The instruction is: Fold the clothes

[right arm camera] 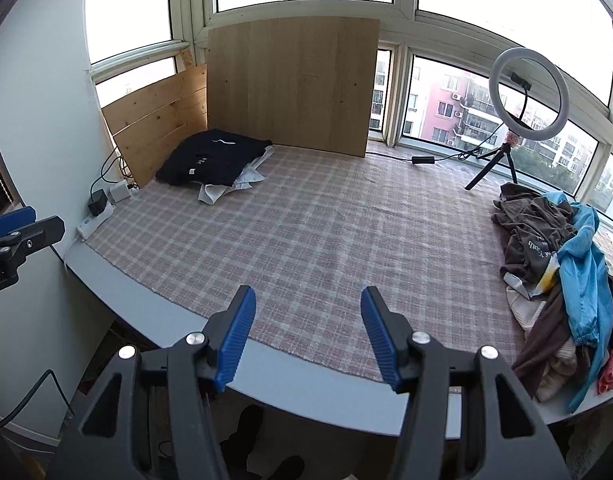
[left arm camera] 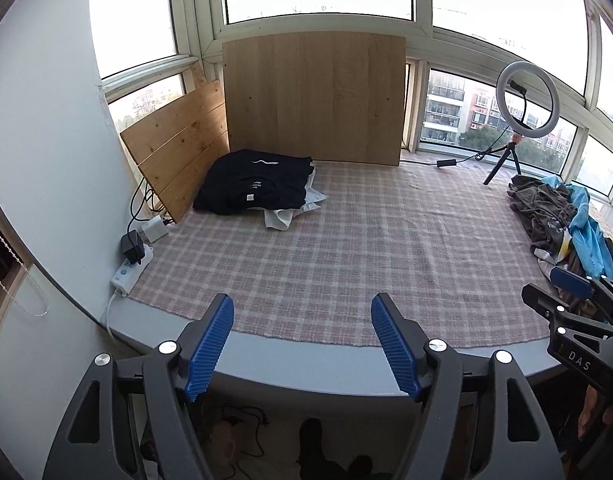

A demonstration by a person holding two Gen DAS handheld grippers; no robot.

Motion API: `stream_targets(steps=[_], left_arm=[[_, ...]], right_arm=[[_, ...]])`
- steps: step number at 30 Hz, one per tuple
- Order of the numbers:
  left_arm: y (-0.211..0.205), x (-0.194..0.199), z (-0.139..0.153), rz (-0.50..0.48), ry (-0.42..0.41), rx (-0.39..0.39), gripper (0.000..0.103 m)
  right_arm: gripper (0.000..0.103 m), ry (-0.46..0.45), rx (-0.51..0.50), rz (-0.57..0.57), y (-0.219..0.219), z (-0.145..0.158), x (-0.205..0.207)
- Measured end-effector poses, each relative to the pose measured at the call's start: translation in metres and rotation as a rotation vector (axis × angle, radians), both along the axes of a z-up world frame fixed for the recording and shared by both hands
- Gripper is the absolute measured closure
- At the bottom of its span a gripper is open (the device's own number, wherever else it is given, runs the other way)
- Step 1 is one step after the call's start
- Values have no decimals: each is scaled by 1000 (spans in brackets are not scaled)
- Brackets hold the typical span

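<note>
A stack of folded dark clothes (left arm camera: 255, 182) (right arm camera: 212, 158) lies at the far left corner of the plaid cloth, with a white garment (left arm camera: 290, 210) (right arm camera: 230, 186) poking out beneath it. A heap of unfolded clothes (left arm camera: 562, 216) (right arm camera: 558, 276), brown and bright blue on top, sits at the right edge. My left gripper (left arm camera: 302, 312) hangs open over the near edge of the surface, nothing between its blue pads. My right gripper (right arm camera: 308, 302) is open too and holds nothing; it shows in the left wrist view at the right (left arm camera: 574, 286).
A plaid cloth (left arm camera: 346, 240) (right arm camera: 326, 232) covers the grey table. Wooden boards (left arm camera: 312, 96) (right arm camera: 294, 80) lean against the windows at the back. A ring light on a tripod (left arm camera: 524, 100) (right arm camera: 524, 92) stands at the back right. A power strip with chargers (left arm camera: 134, 256) (right arm camera: 98, 210) lies at the left edge.
</note>
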State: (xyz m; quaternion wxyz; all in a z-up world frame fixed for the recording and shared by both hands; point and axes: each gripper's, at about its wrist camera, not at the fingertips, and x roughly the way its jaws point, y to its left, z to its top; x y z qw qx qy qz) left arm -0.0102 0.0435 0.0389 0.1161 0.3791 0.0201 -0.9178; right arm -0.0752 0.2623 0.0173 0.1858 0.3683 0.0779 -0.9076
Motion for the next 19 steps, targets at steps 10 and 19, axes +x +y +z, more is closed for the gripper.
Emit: stream_targets(steps=[10,19], left_arm=[[2,6,7,-3,14,2,31],[-3,10,7,7,15,1,30]], right_arm=[[49,10,8,-1,5,-1,2],[49,11,16,12,-2,-2,6]])
